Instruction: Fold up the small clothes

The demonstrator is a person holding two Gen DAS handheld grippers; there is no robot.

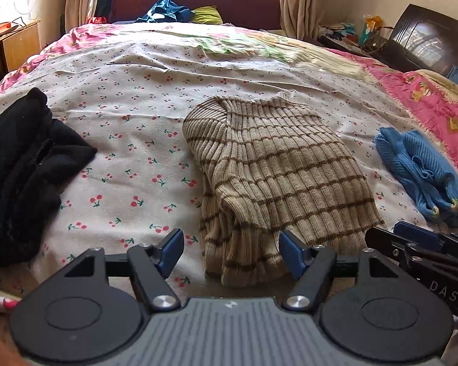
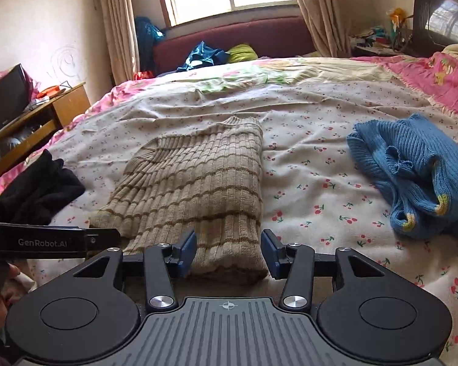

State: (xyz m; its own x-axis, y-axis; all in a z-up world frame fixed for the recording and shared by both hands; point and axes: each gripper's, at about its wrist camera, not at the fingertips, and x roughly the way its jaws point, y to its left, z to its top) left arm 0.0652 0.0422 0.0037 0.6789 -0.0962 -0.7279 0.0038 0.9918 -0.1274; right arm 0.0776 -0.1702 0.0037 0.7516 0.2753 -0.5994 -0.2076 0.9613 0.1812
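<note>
Left of the left hand-held gripper (image 1: 229, 251), a black garment (image 1: 24, 177) lies heaped on the bed (image 1: 131, 97). Ahead, the striped sweater (image 1: 274, 164) lies folded: soft, light, best pinched at a hem corner. Both hand-held grippers stand apart, the right hand-held gripper (image 2: 229, 251) empty too. "GenRobot.AI" is legible. Rightward lies a blue knit (image 2: 412, 180).

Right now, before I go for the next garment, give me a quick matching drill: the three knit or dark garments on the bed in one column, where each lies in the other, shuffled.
Things:
1. striped beige sweater
2. blue knit garment
3. black garment

Places:
A. crumpled at the left side of the bed
B. bunched at the right side of the bed
C. folded in the middle, just ahead of both grippers

Pairs: 1-C, 2-B, 3-A
</note>
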